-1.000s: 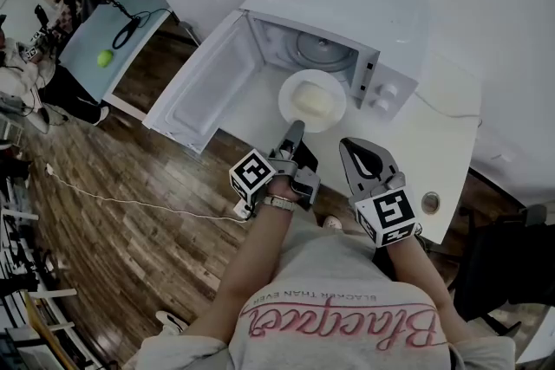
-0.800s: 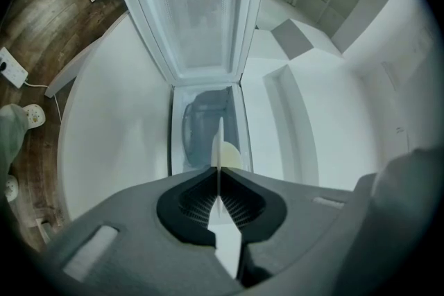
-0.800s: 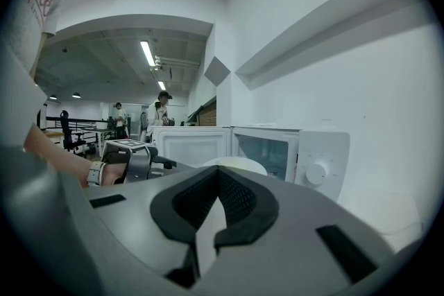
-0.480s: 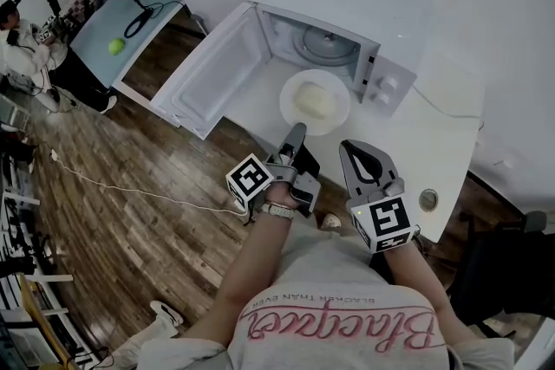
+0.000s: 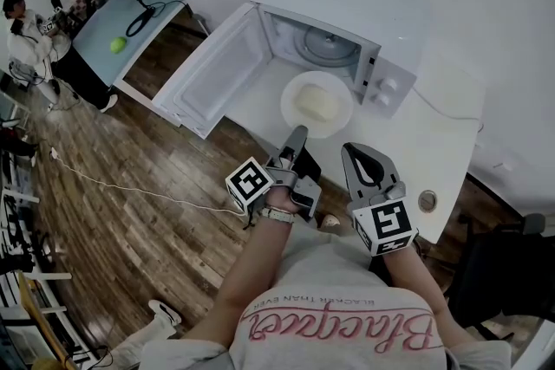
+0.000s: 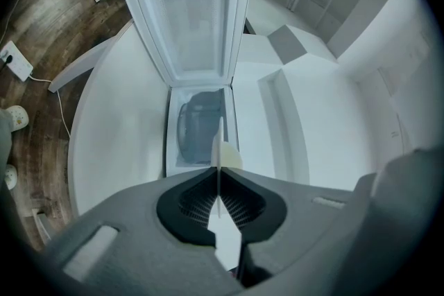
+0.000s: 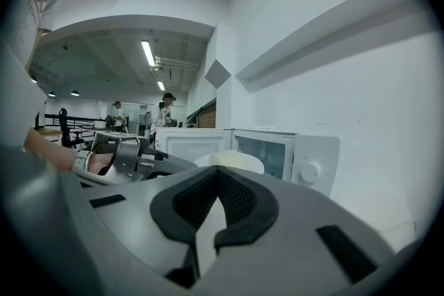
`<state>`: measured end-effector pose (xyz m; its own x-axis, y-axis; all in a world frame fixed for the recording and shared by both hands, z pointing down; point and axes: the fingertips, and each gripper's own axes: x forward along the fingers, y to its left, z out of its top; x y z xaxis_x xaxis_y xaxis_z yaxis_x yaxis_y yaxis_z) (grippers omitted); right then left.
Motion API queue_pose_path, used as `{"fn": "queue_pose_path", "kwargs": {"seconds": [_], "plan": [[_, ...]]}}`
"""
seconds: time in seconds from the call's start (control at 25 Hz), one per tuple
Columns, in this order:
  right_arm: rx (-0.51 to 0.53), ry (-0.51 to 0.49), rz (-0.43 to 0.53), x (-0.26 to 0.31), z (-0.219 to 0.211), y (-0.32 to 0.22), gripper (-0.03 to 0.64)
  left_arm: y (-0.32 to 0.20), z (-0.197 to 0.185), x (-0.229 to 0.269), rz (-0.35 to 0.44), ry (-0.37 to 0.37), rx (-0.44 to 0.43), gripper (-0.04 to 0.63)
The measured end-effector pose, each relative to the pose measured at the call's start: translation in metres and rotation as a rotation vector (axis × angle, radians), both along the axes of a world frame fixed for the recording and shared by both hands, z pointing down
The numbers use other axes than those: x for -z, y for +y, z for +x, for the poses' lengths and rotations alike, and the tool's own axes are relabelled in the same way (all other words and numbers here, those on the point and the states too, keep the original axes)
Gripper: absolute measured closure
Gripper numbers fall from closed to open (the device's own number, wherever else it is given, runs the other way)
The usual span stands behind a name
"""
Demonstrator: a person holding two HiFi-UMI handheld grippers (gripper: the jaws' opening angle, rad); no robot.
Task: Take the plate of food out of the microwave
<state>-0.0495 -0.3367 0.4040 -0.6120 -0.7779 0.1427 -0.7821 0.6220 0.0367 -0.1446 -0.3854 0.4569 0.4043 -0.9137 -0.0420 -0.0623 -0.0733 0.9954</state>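
A white plate carrying pale yellow food sits just outside the open white microwave, above the white table. My left gripper is shut on the plate's near rim. In the left gripper view the plate runs edge-on between the closed jaws, with the food to the right. The microwave door is swung wide to the left, and the glass turntable inside is bare. My right gripper hovers beside the plate, shut on nothing.
A small round object lies near the table's front right edge. Beyond the door stands a pale blue table with a green ball, and a person is at the far left. A cable crosses the wooden floor.
The plate and both grippers keep almost the same place in front of the microwave. The head view has shifted slightly, and the person at the far left has moved.
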Motion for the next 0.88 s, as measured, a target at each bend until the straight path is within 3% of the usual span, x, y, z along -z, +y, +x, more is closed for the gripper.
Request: {"fn": "queue_pose_path", "kwargs": {"seconds": [0.24,0.88], "plan": [[-0.024,-0.005,-0.017,-0.002,0.002,-0.003,0.606,-0.003,-0.002,0.002,-0.004,0.013,-0.008,0.578],[-0.152,-0.035,-0.032,0.029,-0.030,-0.048,0.606,-0.037,-0.040,0.032,-0.009,-0.013,-0.131,0.578]]}}
